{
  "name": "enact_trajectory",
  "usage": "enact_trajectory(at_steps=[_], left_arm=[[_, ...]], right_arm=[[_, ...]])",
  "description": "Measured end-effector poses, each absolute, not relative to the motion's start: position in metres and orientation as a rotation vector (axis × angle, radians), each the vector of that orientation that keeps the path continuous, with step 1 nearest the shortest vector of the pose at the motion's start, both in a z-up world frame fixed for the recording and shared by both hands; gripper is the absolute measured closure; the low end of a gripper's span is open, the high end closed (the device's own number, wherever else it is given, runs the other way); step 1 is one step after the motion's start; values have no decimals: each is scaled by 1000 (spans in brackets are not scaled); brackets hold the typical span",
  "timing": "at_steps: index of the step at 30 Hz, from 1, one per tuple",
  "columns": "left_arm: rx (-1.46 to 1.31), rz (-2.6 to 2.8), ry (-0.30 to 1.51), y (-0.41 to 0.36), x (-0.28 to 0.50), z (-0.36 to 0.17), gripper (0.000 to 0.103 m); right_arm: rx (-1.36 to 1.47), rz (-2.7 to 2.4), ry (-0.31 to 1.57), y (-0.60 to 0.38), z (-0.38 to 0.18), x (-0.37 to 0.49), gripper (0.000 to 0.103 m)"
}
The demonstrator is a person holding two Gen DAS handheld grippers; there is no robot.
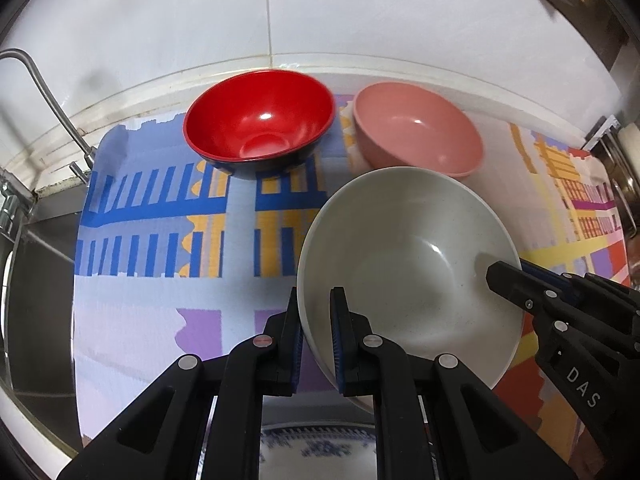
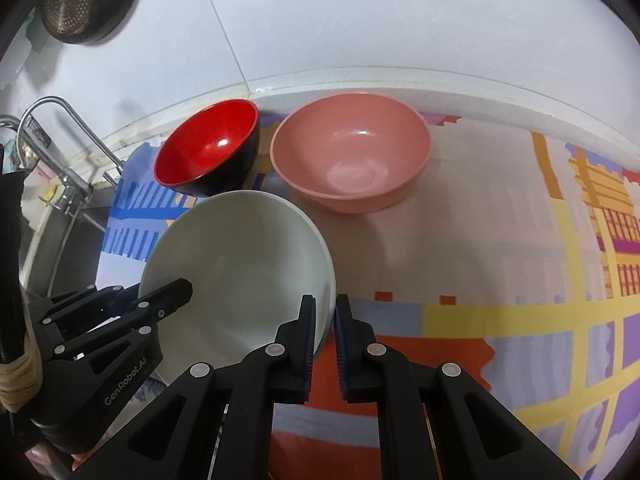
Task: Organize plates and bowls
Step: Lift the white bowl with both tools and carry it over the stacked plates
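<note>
A grey-white bowl is held tilted above the patterned mat. My left gripper is shut on its left rim, and my right gripper is shut on its right rim. The bowl fills the left middle of the right wrist view. A red bowl with a black outside and a pink bowl stand upright at the back by the wall. A blue-patterned plate lies under my left gripper.
A colourful patterned mat covers the counter. A steel sink and tap are to the left. A tiled wall stands behind the bowls. A strainer hangs upper left. Metal items sit at the right edge.
</note>
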State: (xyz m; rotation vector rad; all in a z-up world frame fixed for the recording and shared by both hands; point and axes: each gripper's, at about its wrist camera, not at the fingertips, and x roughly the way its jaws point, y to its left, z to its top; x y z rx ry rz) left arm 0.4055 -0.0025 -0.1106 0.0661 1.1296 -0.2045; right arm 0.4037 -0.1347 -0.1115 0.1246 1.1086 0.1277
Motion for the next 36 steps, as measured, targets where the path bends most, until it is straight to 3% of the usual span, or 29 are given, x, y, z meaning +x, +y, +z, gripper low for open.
enact_trajectory(at_steps=[17,36], left_arm=[[89,-301,1090,-42,339,-84,88],[199,-441,1124,-110,269,-95,86]], right_arm=[[116,71,1058,-167,-84,337,92],[164,-63,1063,-224,-83,251,92]])
